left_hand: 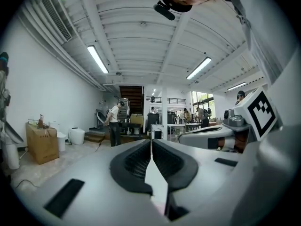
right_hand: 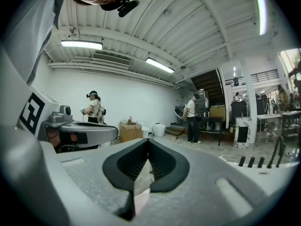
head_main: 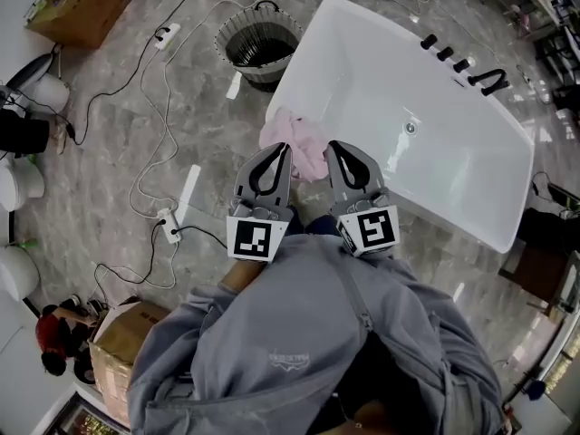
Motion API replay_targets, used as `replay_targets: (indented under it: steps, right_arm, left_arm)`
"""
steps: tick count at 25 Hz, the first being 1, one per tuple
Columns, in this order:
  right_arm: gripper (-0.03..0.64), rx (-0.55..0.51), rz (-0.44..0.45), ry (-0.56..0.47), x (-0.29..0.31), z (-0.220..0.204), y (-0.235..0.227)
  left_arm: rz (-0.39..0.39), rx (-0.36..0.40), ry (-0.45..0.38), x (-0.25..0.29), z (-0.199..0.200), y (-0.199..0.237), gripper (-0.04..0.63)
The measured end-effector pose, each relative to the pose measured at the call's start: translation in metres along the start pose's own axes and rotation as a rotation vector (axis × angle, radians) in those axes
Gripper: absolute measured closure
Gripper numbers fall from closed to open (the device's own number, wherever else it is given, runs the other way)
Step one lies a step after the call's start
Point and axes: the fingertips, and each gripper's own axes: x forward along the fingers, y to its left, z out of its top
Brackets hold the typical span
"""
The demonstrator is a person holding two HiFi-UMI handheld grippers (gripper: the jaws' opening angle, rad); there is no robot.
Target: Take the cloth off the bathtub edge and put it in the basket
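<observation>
Peeking out between the two tool tips in the head view, the pink cloth [head_main: 294,139] lies bunched on the near left corner of the white bathtub [head_main: 381,89]. Its lower part is hidden behind the jaws, so whether either tip touches it cannot be told. The dark basket [head_main: 265,69] stands on the floor at the upper middle of the frame, just beside the tub's far left corner and well apart from both tools. The person's hands are covered by grey sleeves [head_main: 272,333] and by the marker cubes [head_main: 252,238], so only the tools themselves show. The left tool [head_main: 283,149] and the right tool [head_main: 333,146] are held side by side, close together, both pointing up the frame toward the tub corner. Each gripper view looks out nearly level across the room. Both show the black ribbed jaws brought together at their tips with nothing pinched between them. A pale pinkish sliver shows low in the slot behind each pair of jaws, too small to identify. Neither gripper view shows the basket, and only the head view shows the cloth clearly. The gripper views show a standing person [left_hand: 114,124] by distant tables, whom the head view does not show. The bathtub's far end is cut off at the right of the head view.
</observation>
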Motion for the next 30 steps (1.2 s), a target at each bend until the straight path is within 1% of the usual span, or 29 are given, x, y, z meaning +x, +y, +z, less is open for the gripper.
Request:
replay_targets:
  steps: [5, 10, 16, 19, 23, 27, 30]
  right_arm:
    - [0.614, 0.005, 0.005, 0.046, 0.015, -0.015, -0.011]
    - [0.614, 0.000, 0.024, 0.069, 0.033, -0.022, -0.024]
    - [0.614, 0.009, 0.059, 0.086, 0.048, -0.035, -0.042]
    - [0.614, 0.011, 0.085, 0.092, 0.059, -0.043, -0.047]
    - [0.614, 0.018, 0.122, 0.116, 0.069, -0.065, -0.054]
    - [0.614, 0.038, 0.149, 0.145, 0.082, -0.090, -0.057]
    - [0.614, 0.049, 0.157, 0.164, 0.091, -0.110, -0.057]
  left_arm:
    - [0.001, -0.040, 0.022, 0.014, -0.016, 0.009, 0.580]
    - [0.015, -0.043, 0.034, 0.032, -0.021, 0.019, 0.580]
    - [0.034, -0.032, 0.053, 0.053, -0.029, 0.021, 0.580]
    - [0.039, -0.009, 0.074, 0.063, -0.038, 0.023, 0.580]
    - [0.022, -0.004, 0.099, 0.076, -0.057, 0.020, 0.580]
    - [0.014, -0.005, 0.130, 0.087, -0.080, 0.027, 0.580]
    - [-0.002, 0.045, 0.152, 0.092, -0.099, 0.034, 0.580]
